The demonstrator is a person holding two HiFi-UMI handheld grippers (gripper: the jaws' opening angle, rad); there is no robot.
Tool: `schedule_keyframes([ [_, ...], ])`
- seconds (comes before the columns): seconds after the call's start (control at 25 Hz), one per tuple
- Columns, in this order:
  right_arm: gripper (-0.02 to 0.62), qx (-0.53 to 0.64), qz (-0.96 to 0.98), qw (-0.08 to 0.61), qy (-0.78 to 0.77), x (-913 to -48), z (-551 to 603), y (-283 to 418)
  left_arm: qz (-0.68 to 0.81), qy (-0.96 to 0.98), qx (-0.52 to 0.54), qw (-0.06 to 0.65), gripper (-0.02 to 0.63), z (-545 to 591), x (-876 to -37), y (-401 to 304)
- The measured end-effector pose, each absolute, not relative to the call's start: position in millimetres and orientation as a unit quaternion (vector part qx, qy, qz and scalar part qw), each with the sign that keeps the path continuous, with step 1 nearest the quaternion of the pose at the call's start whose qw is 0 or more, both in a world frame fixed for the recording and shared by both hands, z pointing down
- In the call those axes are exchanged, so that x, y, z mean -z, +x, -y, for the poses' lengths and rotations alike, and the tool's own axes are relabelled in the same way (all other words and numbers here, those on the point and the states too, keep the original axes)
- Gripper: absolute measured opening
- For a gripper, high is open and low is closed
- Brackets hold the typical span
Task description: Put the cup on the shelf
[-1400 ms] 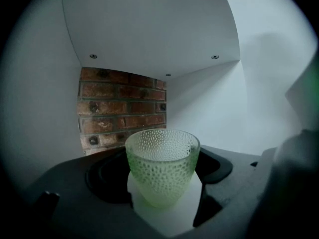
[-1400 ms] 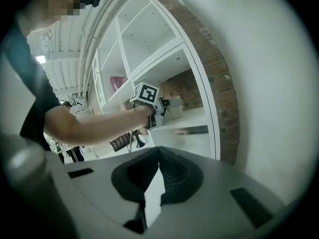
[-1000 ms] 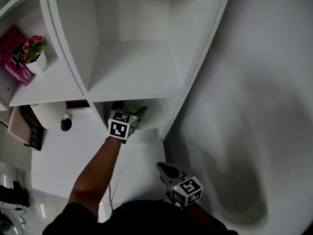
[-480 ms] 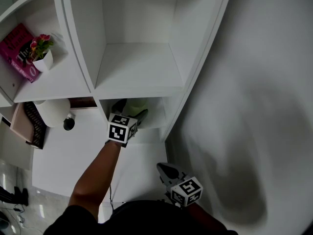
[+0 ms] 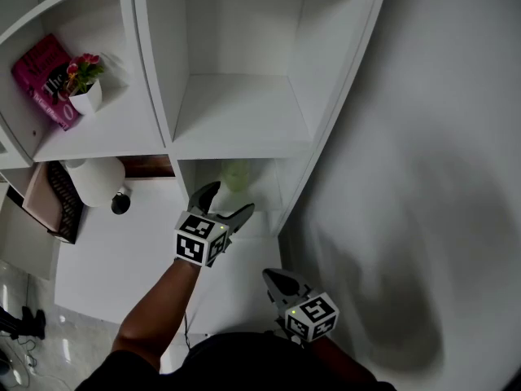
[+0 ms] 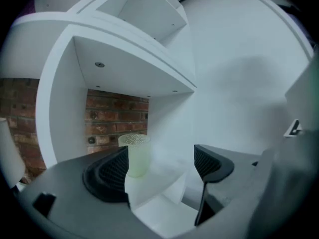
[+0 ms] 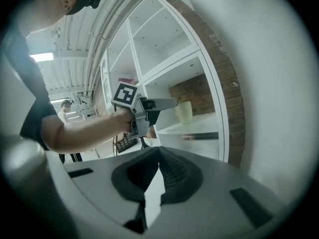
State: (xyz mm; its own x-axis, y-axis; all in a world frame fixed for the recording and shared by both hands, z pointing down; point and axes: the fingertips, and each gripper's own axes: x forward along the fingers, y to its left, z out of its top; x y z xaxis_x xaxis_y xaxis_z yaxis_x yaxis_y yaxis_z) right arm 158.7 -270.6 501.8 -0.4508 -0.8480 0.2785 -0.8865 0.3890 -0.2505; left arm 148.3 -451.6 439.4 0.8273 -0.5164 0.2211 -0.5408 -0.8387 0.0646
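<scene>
Nearest the person, the right gripper (image 5: 275, 280) hangs low by the body, its jaws pressed together on nothing, well apart from the work. Farther out, the left gripper (image 5: 227, 199) is held in front of the lower right compartment of the white shelf (image 5: 244, 129), its jaws spread wide with nothing between them. Its own view shows the gap lined up on that compartment but short of it.

Beyond it the pale green, translucent cup (image 6: 134, 156) stands upright on the compartment's board, free of both pads, with a brick wall (image 6: 112, 118) behind. The placing looks done, so the step in hand is clearing away. The next move calls only for drawing the left gripper straight back without brushing the cup.

Far left, a higher compartment holds a pink book (image 5: 41, 88) and potted flowers (image 5: 85, 88). The book's cover print is too small to read. The gripper cubes carry only square black-and-white markers, and the cup shows no label.
</scene>
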Motion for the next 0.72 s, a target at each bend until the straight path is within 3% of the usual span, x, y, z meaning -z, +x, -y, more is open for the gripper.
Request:
schedule_keyframes([
  [0.36,0.005,-0.183,0.837,0.054,0.513,-502,269,151,0.251,0.958,-0.106,0.091,0.4,391,-459,126],
  [0.44,0.005,-0.183,0.838,0.053,0.512,-502,268,151,0.251,0.957,-0.109,0.097,0.365,379,-465,119],
  [0.52,0.005,-0.182,0.839,0.053,0.51,-502,268,151,0.252,0.956,-0.112,0.101,0.278,369,-471,111],
  [0.72,0.005,-0.181,0.842,0.056,0.505,-502,267,147,0.254,0.954,-0.116,0.112,0.225,348,-482,94],
])
